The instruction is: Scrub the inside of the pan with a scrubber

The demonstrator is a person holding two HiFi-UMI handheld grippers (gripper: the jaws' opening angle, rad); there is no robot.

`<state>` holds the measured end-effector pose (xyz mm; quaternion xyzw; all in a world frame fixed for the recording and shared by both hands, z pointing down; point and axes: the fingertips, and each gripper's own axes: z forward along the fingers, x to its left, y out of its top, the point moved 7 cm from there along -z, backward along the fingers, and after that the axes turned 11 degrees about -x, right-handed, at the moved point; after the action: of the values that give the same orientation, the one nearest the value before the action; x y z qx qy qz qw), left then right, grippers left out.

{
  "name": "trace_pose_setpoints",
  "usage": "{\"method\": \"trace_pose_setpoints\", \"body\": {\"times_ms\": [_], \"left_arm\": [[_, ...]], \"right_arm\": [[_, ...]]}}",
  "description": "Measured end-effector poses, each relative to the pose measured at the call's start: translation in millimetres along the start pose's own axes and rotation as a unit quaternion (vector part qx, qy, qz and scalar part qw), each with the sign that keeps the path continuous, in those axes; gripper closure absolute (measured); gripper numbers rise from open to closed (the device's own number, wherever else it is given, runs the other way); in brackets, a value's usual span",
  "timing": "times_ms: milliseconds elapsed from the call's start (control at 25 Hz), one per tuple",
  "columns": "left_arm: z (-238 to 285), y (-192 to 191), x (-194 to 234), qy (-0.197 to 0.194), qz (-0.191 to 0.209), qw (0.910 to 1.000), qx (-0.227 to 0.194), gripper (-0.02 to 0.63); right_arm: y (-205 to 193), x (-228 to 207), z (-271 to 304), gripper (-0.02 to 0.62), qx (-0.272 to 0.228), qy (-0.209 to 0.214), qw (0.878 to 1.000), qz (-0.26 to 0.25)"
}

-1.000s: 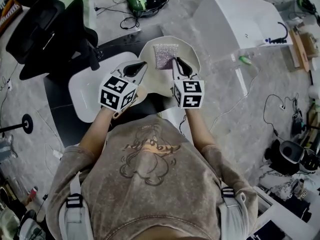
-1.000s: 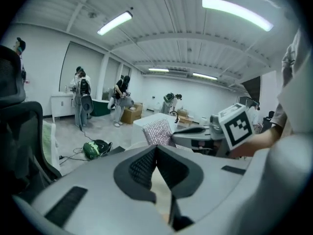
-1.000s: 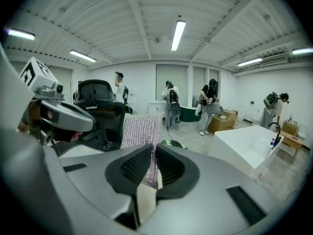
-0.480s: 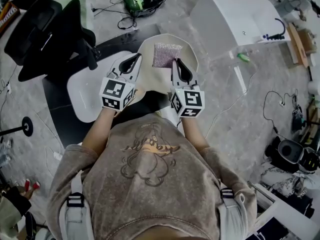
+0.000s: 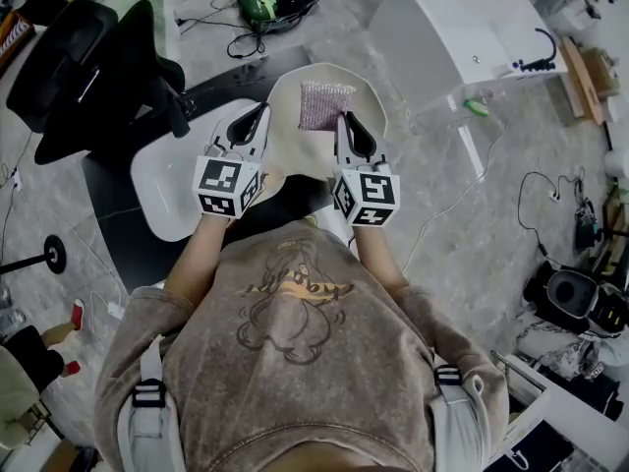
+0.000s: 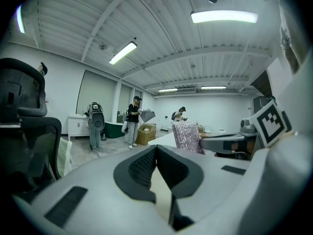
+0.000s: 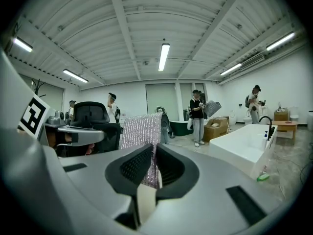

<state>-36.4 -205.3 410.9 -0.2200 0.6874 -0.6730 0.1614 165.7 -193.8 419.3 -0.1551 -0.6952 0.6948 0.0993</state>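
Note:
A cream pan (image 5: 359,94) lies in front of me, over a black table. A silvery mesh scrubber (image 5: 325,104) stands upright above its inside, and my right gripper (image 5: 345,119) is shut on the scrubber's lower right edge. In the right gripper view the scrubber (image 7: 142,131) rises between the jaws (image 7: 152,155). My left gripper (image 5: 259,112) is at the pan's left rim with its jaws shut (image 6: 156,151). No rim shows beyond the tips, so I cannot tell whether it grips the pan. In the left gripper view the scrubber (image 6: 188,136) stands to the right.
A white tray (image 5: 162,180) lies on the black table (image 5: 118,234) left of the pan. A black office chair (image 5: 88,57) stands far left and a white bathtub (image 5: 462,28) far right. Cables and a green-black device (image 5: 275,3) lie on the floor. People stand far off.
Both grippers have edged slightly away from me and straightened. The left one's cube has turned squarer. The scrubber stays in the right gripper over the pan.

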Motion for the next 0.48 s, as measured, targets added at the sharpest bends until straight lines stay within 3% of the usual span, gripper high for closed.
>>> {"method": "trace_pose_setpoints", "body": {"times_ms": [480], "left_arm": [[-4.0, -2.8, 0.5, 0.005, -0.002, 1.0, 0.007, 0.588]], "right_arm": [[-1.7, -0.7, -3.5, 0.548, 0.006, -0.009, 1.0, 0.01]]}}
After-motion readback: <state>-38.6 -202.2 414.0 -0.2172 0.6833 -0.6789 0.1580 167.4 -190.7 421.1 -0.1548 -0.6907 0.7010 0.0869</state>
